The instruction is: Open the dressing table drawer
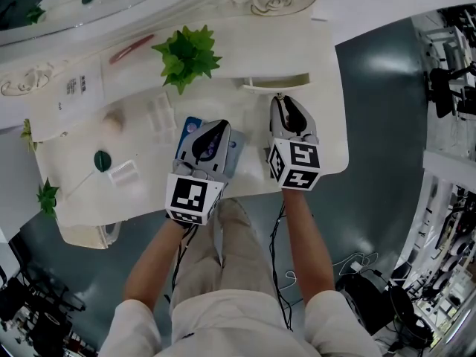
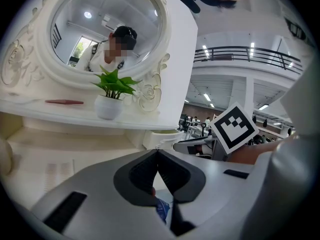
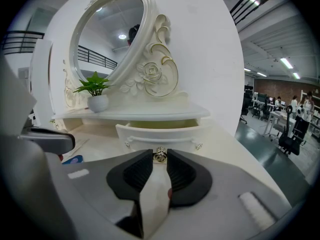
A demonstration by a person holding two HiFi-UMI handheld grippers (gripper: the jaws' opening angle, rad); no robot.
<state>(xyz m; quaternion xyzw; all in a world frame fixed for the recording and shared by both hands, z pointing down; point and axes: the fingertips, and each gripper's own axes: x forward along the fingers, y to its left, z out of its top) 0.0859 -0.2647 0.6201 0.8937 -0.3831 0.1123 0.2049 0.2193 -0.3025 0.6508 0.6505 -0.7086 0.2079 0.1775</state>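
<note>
The white dressing table point(image 1: 327, 143) has a small drawer point(image 1: 277, 82) under its raised shelf, pulled partly out so its yellowish inside shows point(image 3: 160, 124). A gold knob point(image 3: 160, 156) sits at the middle of the drawer front point(image 3: 150, 136). My right gripper point(image 3: 160, 153) is shut on that knob, jaw tips on either side of it; in the head view it point(image 1: 280, 100) reaches up to the drawer. My left gripper point(image 1: 221, 127) hovers over the tabletop to the left, shut with nothing between its jaws point(image 2: 157, 152). The drawer corner point(image 2: 165, 135) shows just beyond it.
A potted green plant point(image 1: 186, 54) and a red stick point(image 1: 132, 48) rest on the shelf below the oval mirror point(image 3: 102, 34). A blue packet point(image 1: 190, 127) lies under my left gripper. Small items point(image 1: 123, 171) lie at the table's left. The table's right edge point(image 1: 343, 110) meets dark floor.
</note>
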